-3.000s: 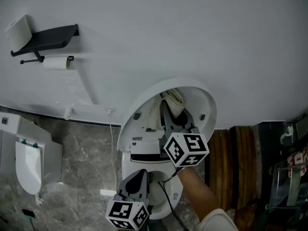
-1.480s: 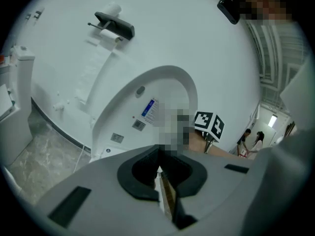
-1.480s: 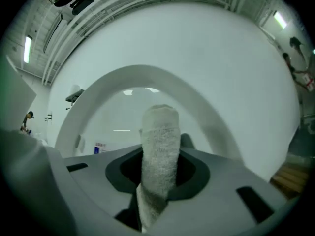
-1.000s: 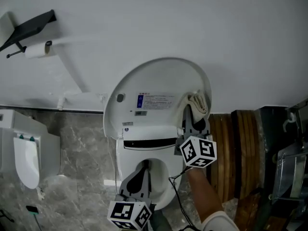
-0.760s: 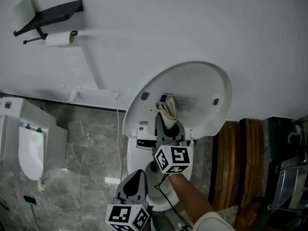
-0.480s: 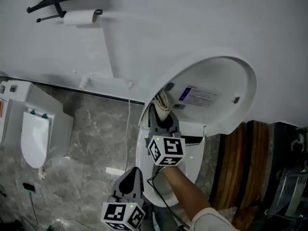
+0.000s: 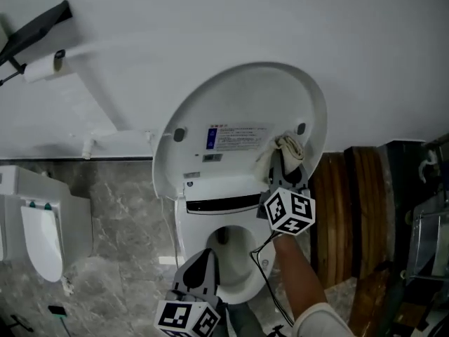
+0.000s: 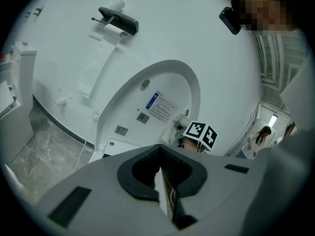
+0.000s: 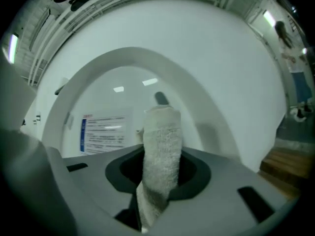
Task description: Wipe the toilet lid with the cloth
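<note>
Standing upright against the wall, the lid shows its inner face; the cloth is at the lid's right side, close to the rim, just below a small bumper and just right of the printed label; whether it presses on the surface cannot be told.

Right claw: clamped on the cloth; the right gripper view shows the rolled towel standing up between the two sides of the claw, its free end toward the lid.

Left claw: together, nothing in it, as its own view confirms; it hangs low over the front edge of the bowl, well apart from the cloth.

Open room: bare lid surface extends left of the label to the second bumper and upward to the top rim; to the right little lid remains before the edge; wooden slats stand near the toilet's right side; a white fixture stands well apart on the left, with marbled floor between.

Containers: the bowl is open, a dark outlet visible at its back; the holder on the wall carries a paper roll.
</note>
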